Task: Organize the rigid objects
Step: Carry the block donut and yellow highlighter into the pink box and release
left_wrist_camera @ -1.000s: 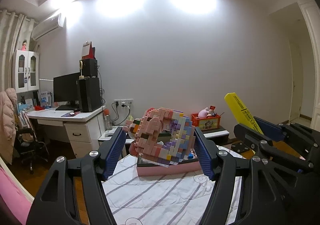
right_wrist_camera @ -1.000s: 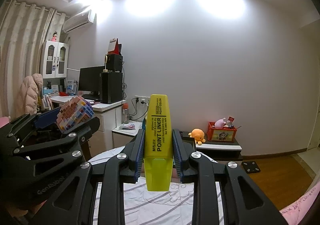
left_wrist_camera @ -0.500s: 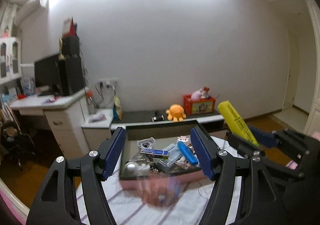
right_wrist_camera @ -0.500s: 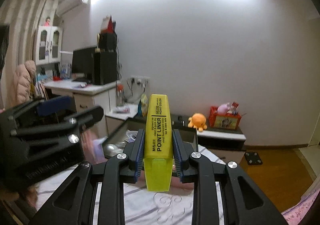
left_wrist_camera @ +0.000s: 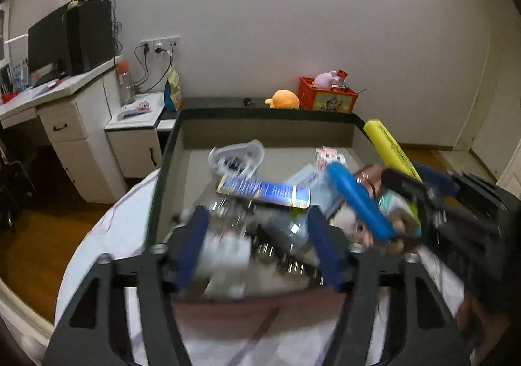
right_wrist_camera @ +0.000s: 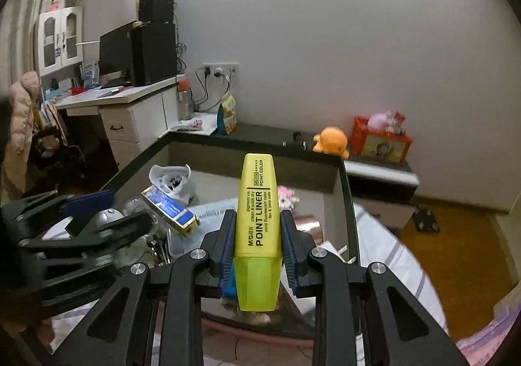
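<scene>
Highlighter sat clamped in my R gripper for binning in tray; L gripper jaws just widened, w/ nothing gripped, over clutter

Left gripper jaws just widened, empty; right gripper clamped.

Left claw, right claw: black angular linkage frames, silver round screws, blue ribbed pads.

An orange plush toy sits beside a red box — a white desk stands well apart.
</scene>
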Demonstrator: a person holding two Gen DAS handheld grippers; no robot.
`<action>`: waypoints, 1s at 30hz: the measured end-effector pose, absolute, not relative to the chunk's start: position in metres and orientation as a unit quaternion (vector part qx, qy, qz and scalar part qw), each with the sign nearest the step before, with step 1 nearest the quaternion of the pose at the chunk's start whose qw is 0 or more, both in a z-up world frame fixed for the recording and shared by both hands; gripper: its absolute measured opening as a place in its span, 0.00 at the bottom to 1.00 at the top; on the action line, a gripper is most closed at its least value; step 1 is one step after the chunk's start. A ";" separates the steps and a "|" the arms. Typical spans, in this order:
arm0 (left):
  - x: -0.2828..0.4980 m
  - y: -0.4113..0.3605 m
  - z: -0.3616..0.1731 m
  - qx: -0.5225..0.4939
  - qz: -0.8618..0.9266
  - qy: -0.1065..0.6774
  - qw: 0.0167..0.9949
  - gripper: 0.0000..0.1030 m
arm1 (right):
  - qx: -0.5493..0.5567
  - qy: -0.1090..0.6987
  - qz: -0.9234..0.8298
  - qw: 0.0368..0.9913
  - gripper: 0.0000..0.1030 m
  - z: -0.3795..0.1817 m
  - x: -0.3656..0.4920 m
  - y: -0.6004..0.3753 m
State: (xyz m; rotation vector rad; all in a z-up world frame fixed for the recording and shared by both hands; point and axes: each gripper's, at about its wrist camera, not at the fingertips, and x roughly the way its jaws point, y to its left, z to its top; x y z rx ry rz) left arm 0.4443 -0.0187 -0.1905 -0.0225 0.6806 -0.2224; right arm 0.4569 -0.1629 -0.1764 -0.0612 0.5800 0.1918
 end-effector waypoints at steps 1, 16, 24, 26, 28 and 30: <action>0.439 -0.017 -0.190 -0.008 -0.113 0.333 0.936 0.87 | -0.026 0.279 0.096 0.955 0.26 -0.175 0.453 -0.167; 0.355 -0.028 -0.222 0.028 -0.109 0.375 0.920 0.91 | 0.008 0.259 0.099 0.961 0.26 -0.161 0.385 -0.187; 0.371 -0.038 -0.247 0.040 -0.096 0.425 0.899 0.67 | 0.017 0.266 0.102 0.958 0.26 -0.166 0.365 -0.188; 0.370 -0.040 -0.246 0.051 -0.097 0.423 0.900 0.67 | 0.016 0.265 0.102 0.959 0.26 -0.164 0.364 -0.188; 0.368 -0.039 -0.240 0.050 -0.093 0.414 0.904 0.67 | 0.014 0.264 0.102 0.959 0.26 -0.163 0.365 -0.187; 0.365 -0.036 -0.229 0.043 -0.087 0.395 0.914 0.67 | 0.014 0.262 0.102 0.960 0.26 -0.163 0.366 -0.187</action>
